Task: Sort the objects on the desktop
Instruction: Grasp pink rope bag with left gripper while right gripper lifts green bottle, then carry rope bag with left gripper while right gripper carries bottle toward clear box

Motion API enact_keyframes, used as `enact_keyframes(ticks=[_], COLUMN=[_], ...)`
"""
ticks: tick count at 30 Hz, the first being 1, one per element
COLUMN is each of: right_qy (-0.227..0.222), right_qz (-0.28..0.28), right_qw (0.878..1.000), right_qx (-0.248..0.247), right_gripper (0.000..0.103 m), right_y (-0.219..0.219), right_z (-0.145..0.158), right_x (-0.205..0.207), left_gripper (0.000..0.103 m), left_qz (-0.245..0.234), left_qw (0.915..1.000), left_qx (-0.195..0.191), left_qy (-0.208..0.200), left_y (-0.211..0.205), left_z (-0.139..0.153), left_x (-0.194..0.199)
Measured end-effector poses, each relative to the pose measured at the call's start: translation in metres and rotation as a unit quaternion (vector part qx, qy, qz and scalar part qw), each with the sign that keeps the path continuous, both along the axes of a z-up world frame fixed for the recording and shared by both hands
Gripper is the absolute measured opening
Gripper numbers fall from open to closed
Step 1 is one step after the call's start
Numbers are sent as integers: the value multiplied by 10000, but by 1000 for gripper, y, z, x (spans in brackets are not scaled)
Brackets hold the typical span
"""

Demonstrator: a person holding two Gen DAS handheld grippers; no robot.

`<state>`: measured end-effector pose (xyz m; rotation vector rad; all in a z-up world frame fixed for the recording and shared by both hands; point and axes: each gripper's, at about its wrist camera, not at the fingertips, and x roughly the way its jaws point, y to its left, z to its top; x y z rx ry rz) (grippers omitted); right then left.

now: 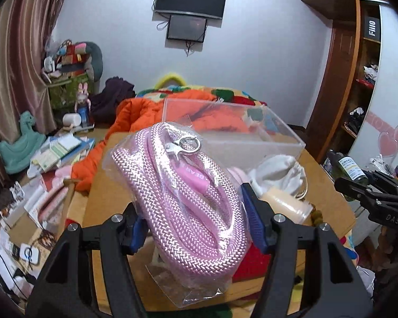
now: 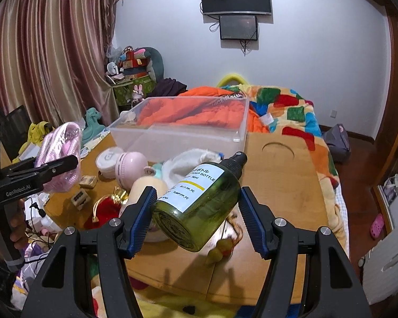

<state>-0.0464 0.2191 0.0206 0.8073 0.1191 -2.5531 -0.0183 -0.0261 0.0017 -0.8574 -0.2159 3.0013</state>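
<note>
While both tools hang above the wooden bench (image 2: 278,175), my left gripper (image 1: 196,228) pinches a pink braided rope (image 1: 177,185), coiled in a clear bag with a silver clasp showing. My right gripper (image 2: 196,212) clamps a green spray bottle (image 2: 199,201), tilted, black pump uppermost, white label facing me. Beyond them a clear plastic bin (image 2: 177,137) stands on the bench.

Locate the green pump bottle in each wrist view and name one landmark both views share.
Left wrist view: the green pump bottle sits at the far right edge, held in the right claw.
Right wrist view: it fills the lower centre, tilted, between the blue pads.
Shared landmark: the clear plastic bin on the wooden table.
</note>
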Motion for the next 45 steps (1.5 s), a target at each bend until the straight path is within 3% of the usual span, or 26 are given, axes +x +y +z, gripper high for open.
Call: enact_keyframes(ticks=[14, 27, 31, 36, 42, 45], right_qy=[285, 346, 235, 11, -336, -463], right_qz=[36, 45, 74, 91, 140, 172], right_qw=[9995, 9991, 9996, 9998, 9985, 9978], right_qx=[157, 224, 156, 200, 408, 444], right_gripper=[60, 60, 59, 52, 49, 44], right_y=[-13, -31, -35, -44, -55, -54], right_z=[30, 46, 45, 34, 5, -6], right_x=[-38, -85, -104, -132, -155, -158], left_gripper=[62, 62, 62, 62, 62, 62], left_qz=[-218, -288, -408, -366, -420, -422], left_qw=[9992, 9990, 9990, 9993, 9984, 9979], left_qx=[-118, -160, 66, -7, 86, 62], left_qy=[314, 288, 181, 53, -368, -481], left_y=[8, -1, -8, -10, -12, -9], left_z=[38, 61, 65, 60, 33, 23], left_x=[-26, -76, -96, -122, -153, -160])
